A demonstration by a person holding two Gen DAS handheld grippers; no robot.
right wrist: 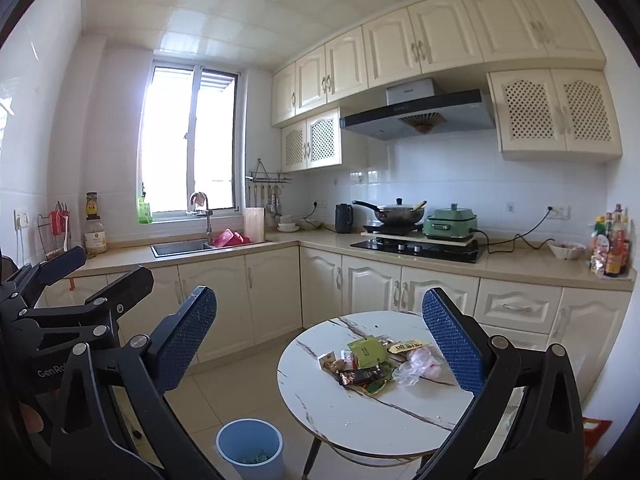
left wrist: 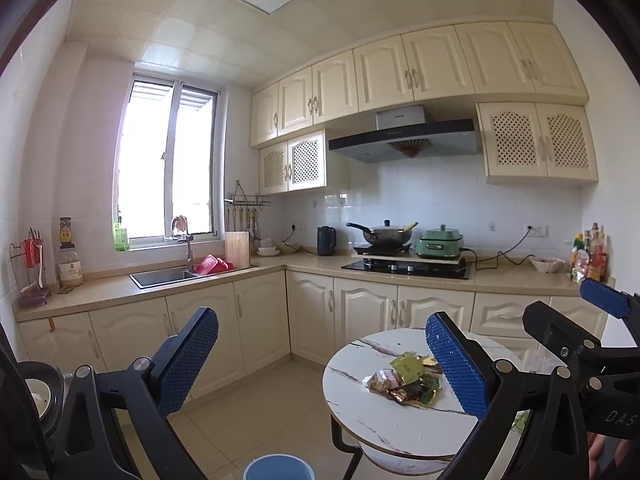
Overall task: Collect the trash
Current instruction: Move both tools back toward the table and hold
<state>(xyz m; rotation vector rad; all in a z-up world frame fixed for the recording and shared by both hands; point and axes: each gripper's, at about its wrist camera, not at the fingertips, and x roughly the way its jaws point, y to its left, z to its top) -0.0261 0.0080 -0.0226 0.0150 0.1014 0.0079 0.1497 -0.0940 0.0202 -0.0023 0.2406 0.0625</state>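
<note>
Both the left gripper [left wrist: 322,364] and right gripper [right wrist: 320,338] are wide open, holding nothing; wrappers [right wrist: 370,366] lie on the round table [right wrist: 360,420]; blue bin [right wrist: 250,448] stands beside it.

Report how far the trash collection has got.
Barely started. The pile of snack wrappers and the crumpled clear plastic bag lie on the round marble-top table. Both the left gripper and right gripper are open and empty. The blue plastic bin holds only a few scraps.

Open air above wrappers [right wrist: 368,368]; bin [right wrist: 250,448] mouth unobstructed.
</note>
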